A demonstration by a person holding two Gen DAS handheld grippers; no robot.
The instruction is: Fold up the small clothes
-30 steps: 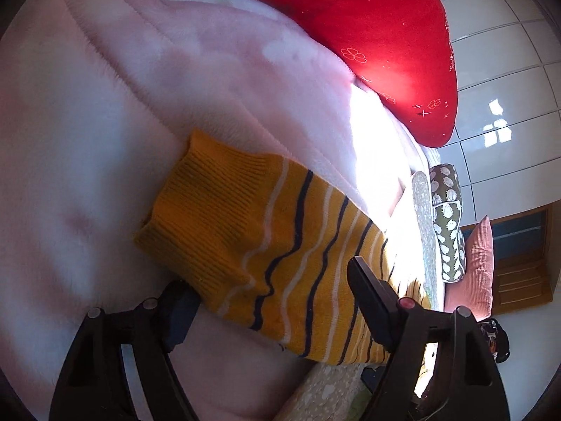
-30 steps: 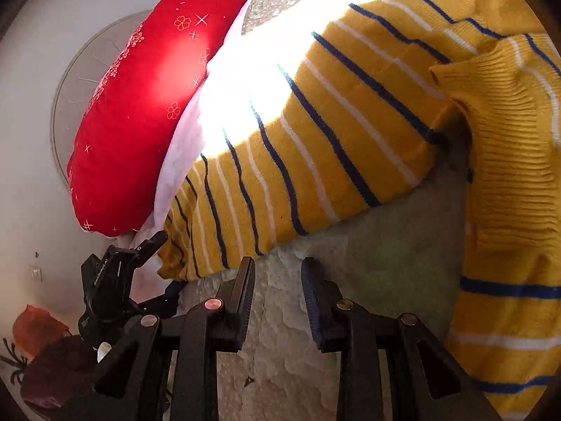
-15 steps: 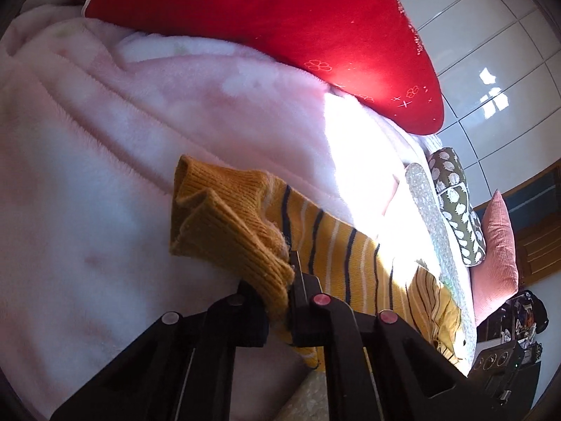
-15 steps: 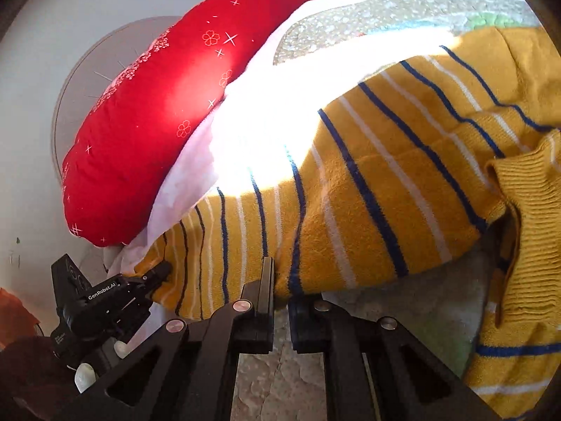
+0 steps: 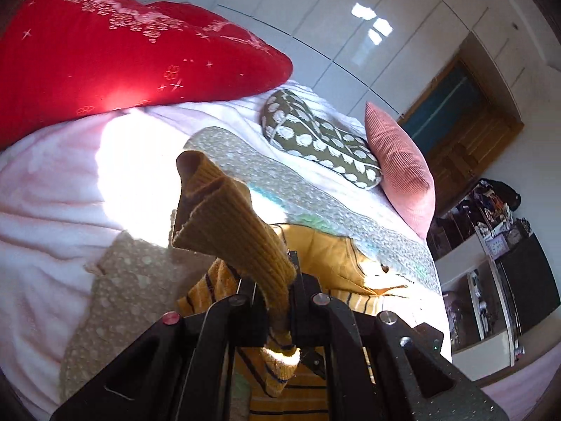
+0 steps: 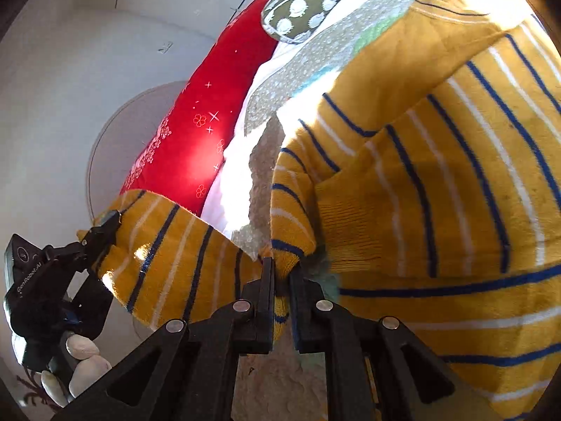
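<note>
A mustard-yellow sweater (image 6: 438,210) with blue and white stripes lies on the bed. My left gripper (image 5: 275,280) is shut on its ribbed sleeve cuff (image 5: 217,217), which sticks up folded above the jaws, lifted off the bedding. Below it lies the sweater body (image 5: 329,256). In the right wrist view the left gripper (image 6: 105,224) holds the sleeve (image 6: 175,256) stretched in the air at the lower left. My right gripper (image 6: 280,273) is shut on a fold of the sweater where the sleeve meets the body.
A red pillow (image 5: 105,59), a green spotted pillow (image 5: 315,140) and a pink ribbed cushion (image 5: 399,161) lie along the bed's far side. A speckled quilt (image 5: 245,161) and a pink fleecy blanket (image 5: 45,193) cover the bed. Shelves (image 5: 491,245) stand at the right.
The left gripper closed on the cuff, then rose and swung over toward the sweater body, rolling as it went. The right gripper closed on the sweater's fold and shifted sideways.
</note>
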